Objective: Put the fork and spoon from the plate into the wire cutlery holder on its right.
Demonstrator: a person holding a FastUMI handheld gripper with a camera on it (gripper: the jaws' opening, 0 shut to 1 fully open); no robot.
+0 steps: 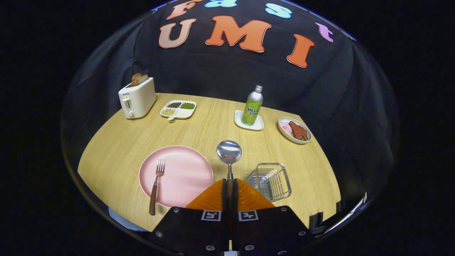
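Note:
My gripper (229, 187) is shut on the brown handle of the spoon (229, 152), whose shiny bowl sticks out ahead of the fingers, lifted above the table between the plate and the holder. The pink plate (185, 167) lies to the left of the fingers with the fork (156, 183) resting on its left side, tines pointing away, brown handle overhanging the near rim. The wire cutlery holder (271, 180) stands just right of the fingers with nothing in it.
Along the far side of the wooden table (117, 149) stand a cream toaster (137, 97) with bread, a divided white dish (178, 108) of beans, a green soda bottle (253, 105) on a white saucer, and a bowl of food (294, 129) at the right.

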